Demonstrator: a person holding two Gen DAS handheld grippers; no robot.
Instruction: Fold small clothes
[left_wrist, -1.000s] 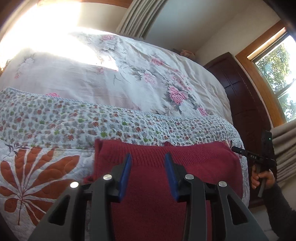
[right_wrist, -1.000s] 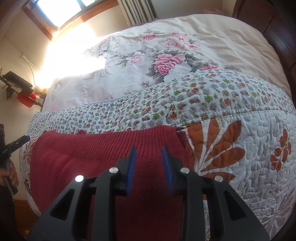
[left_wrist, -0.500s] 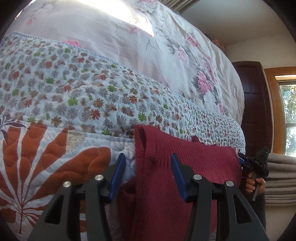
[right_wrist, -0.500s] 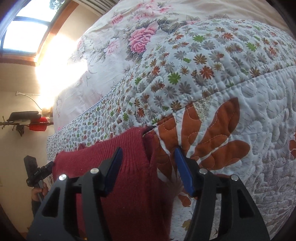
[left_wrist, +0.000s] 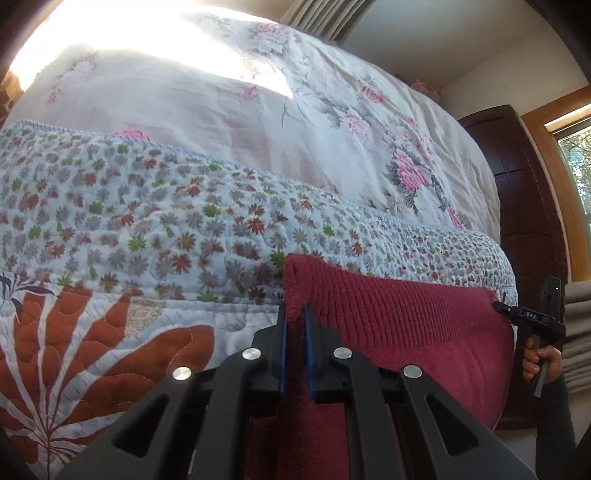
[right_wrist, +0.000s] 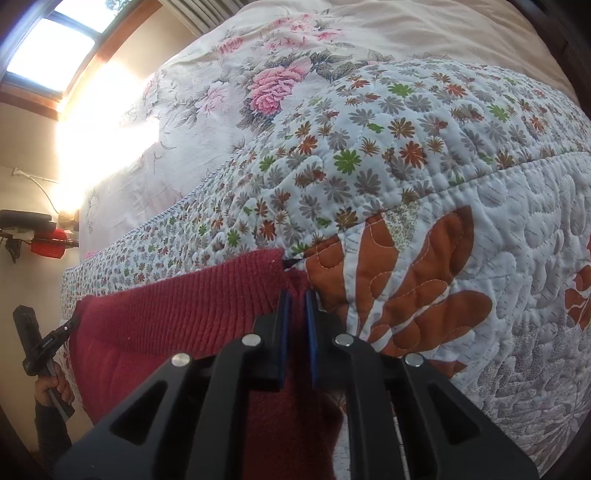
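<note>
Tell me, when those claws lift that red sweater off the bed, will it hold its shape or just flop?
Probably flop: the red sweater is a soft ribbed knit that already bunches where the left claw pinches its corner. Held at both corners, with the right claw on the other, the middle would likely sag. The fuzzy knit looks unlikely to slip from the pads.

Sunlit bed fills frame; dark wood cabinet and wood-framed window at right edge, cream wall upper right.
</note>
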